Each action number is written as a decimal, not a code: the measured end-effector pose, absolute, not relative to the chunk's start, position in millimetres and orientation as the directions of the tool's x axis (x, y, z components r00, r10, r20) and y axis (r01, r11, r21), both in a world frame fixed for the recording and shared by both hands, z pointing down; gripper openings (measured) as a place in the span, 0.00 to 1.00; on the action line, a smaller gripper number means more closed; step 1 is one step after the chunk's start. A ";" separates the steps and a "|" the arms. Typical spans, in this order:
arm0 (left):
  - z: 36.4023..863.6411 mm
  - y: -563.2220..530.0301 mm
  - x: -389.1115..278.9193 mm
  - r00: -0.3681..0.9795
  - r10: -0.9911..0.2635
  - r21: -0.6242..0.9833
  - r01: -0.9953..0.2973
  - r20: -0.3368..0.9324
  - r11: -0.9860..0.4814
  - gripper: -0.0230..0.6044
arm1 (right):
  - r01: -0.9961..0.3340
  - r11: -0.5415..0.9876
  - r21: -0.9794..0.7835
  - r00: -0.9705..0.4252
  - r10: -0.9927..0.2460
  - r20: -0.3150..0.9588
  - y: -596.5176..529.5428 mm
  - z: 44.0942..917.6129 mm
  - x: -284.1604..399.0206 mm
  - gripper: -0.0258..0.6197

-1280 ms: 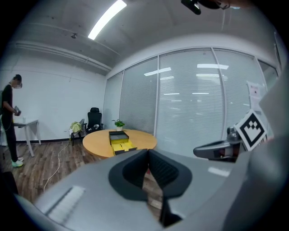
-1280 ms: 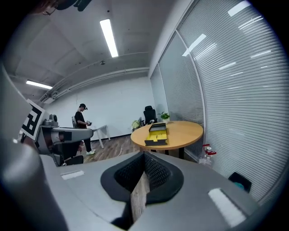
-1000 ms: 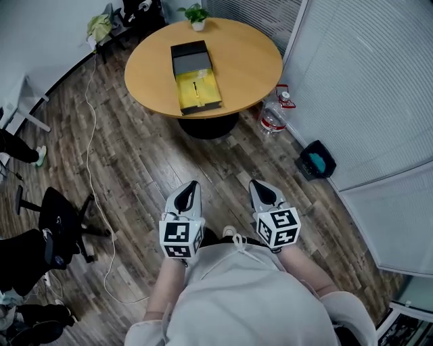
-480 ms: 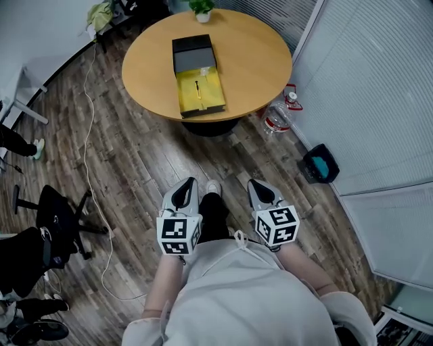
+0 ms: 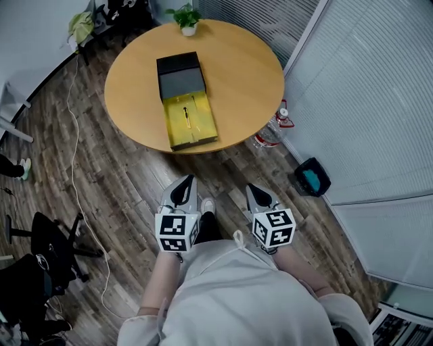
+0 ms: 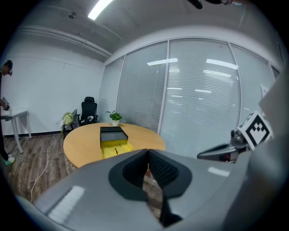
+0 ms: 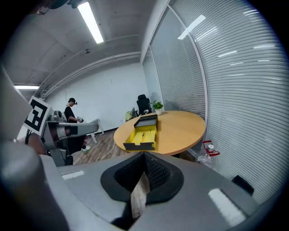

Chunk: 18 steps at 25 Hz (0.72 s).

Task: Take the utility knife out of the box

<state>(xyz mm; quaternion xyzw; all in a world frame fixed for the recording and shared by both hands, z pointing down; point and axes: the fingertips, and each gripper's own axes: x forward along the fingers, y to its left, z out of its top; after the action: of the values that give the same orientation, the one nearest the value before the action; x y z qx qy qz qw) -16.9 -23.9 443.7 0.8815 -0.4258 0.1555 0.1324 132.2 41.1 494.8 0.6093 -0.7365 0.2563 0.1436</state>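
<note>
An open box with a yellow lining (image 5: 190, 121) and a black lid part (image 5: 178, 73) lies on the round wooden table (image 5: 243, 74). In the lining rests the slim dark utility knife (image 5: 185, 113). The box also shows far ahead in the left gripper view (image 6: 114, 148) and the right gripper view (image 7: 142, 136). My left gripper (image 5: 187, 182) and right gripper (image 5: 252, 190) are held side by side over the floor, well short of the table. Both are shut and hold nothing, as their own views show for the left gripper (image 6: 148, 151) and the right gripper (image 7: 144, 154).
A potted plant (image 5: 187, 18) stands at the table's far edge. A water bottle (image 5: 270, 133) and a black bin (image 5: 312, 177) sit on the floor by the blind-covered glass wall. A black office chair (image 5: 47, 246) and a white cable (image 5: 73, 172) are on the left. A person (image 7: 71, 113) stands far off.
The table and box have drawn closer and shifted left in the head view as both grippers travel forward together. Both stay shut and empty.
</note>
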 end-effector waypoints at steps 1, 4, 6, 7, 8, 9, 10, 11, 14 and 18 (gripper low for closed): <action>443.8 -37.7 -15.7 0.593 -0.706 0.103 -0.789 0.388 -0.606 0.05 | -0.972 0.120 -0.202 -0.211 -0.824 0.526 27.8 494.3 133.1 0.04; 444.3 -80.6 -13.1 0.596 -0.702 0.111 -0.787 0.391 -0.606 0.04 | -0.972 0.117 -0.205 -0.210 -0.822 0.529 -14.2 492.9 133.7 0.04; 444.5 -106.2 -12.0 0.599 -0.698 0.120 -0.786 0.393 -0.607 0.05 | -0.971 0.118 -0.210 -0.215 -0.820 0.531 -40.6 492.1 132.7 0.04; 445.1 -117.5 -11.5 0.601 -0.695 0.122 -0.784 0.395 -0.609 0.05 | -0.970 0.118 -0.213 -0.217 -0.819 0.531 -52.9 491.8 131.8 0.04; 446.3 -128.4 -10.9 0.604 -0.691 0.123 -0.781 0.397 -0.612 0.05 | -0.969 0.117 -0.218 -0.219 -0.819 0.531 -64.8 491.7 131.1 0.04; 447.9 -138.8 -10.1 0.606 -0.687 0.125 -0.779 0.400 -0.614 0.05 | -0.968 0.115 -0.224 -0.220 -0.818 0.531 -76.2 492.1 130.8 0.04; 449.8 -148.4 -9.3 0.608 -0.683 0.127 -0.777 0.403 -0.617 0.05 | -0.967 0.112 -0.229 -0.221 -0.818 0.532 -86.8 493.1 130.8 0.04; 452.0 -157.1 -8.6 0.611 -0.680 0.131 -0.775 0.407 -0.618 0.04 | -0.966 0.108 -0.233 -0.220 -0.817 0.534 -96.5 494.5 131.2 0.04; 456.6 -179.9 -8.7 0.611 -0.674 0.136 -0.774 0.416 -0.618 0.05 | -0.967 0.101 -0.236 -0.216 -0.814 0.539 -122.8 497.0 132.4 0.04; 462.5 -203.5 -10.6 0.604 -0.674 0.151 -0.781 0.425 -0.606 0.05 | -0.966 0.108 -0.235 -0.223 -0.806 0.548 -151.5 500.8 131.0 0.04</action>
<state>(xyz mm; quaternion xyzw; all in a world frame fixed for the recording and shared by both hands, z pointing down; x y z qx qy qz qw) -10.6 -203.5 462.5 0.8807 -0.4131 0.1649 0.1630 131.0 -151.5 500.8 0.6066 -0.7304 0.2796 0.1427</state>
